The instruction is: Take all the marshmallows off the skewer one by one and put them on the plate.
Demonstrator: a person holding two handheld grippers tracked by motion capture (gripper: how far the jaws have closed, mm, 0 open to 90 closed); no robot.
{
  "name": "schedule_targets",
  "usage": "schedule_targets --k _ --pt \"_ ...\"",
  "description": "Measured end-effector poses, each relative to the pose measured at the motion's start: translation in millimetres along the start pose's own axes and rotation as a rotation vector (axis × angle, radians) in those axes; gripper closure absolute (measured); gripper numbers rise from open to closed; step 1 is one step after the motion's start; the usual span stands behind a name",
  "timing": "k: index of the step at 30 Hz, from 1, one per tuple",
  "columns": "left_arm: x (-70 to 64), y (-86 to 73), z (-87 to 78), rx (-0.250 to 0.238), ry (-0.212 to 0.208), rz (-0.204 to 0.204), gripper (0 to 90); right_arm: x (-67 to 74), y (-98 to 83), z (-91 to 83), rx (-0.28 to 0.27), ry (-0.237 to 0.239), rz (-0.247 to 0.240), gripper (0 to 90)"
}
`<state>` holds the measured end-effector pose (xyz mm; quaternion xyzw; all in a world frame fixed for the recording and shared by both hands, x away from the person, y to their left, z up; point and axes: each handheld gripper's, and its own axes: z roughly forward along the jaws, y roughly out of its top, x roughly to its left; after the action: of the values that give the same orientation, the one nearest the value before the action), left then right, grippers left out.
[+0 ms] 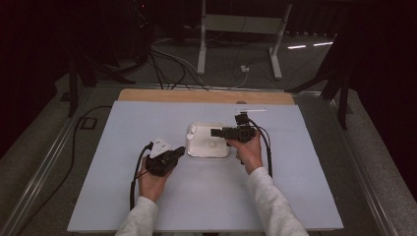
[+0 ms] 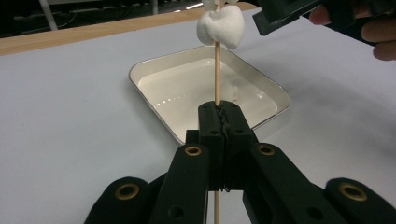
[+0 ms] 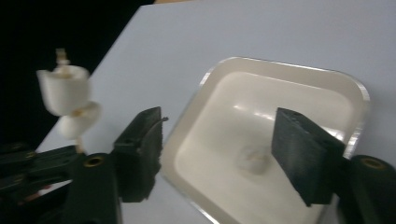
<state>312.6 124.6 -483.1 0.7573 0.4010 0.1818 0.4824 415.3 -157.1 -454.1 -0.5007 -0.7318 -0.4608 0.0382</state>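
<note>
My left gripper is shut on a thin wooden skewer that stands upright. Two white marshmallows are threaded near its top, and the lower one is large in the left gripper view. Just beyond the skewer lies a shallow white tray with one small marshmallow on its floor. My right gripper hovers over the tray, open, with that marshmallow below the gap and nothing between the pads. In the high view the left gripper is left of the tray and the right gripper is above it.
A pale mat covers the table, with a wooden strip along the far edge. A small white stick-like item lies behind the tray. Cables and a white desk frame are on the floor beyond.
</note>
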Motion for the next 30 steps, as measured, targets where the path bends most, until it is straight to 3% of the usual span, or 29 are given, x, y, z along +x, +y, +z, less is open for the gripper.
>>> schedule_targets --k 10,24,30 --pt "-1.2 0.0 0.9 0.002 -0.001 0.000 90.0 17.2 1.7 -4.3 -0.018 0.081 -0.015 28.6" --pt "-4.0 0.4 2.5 0.003 -0.010 -0.007 90.0 42.9 5.6 2.3 -0.021 0.146 -0.058 25.3" --pt "-6.0 0.5 4.0 0.003 -0.018 -0.010 90.0 52.4 6.1 9.0 -0.006 0.172 -0.069 30.4"
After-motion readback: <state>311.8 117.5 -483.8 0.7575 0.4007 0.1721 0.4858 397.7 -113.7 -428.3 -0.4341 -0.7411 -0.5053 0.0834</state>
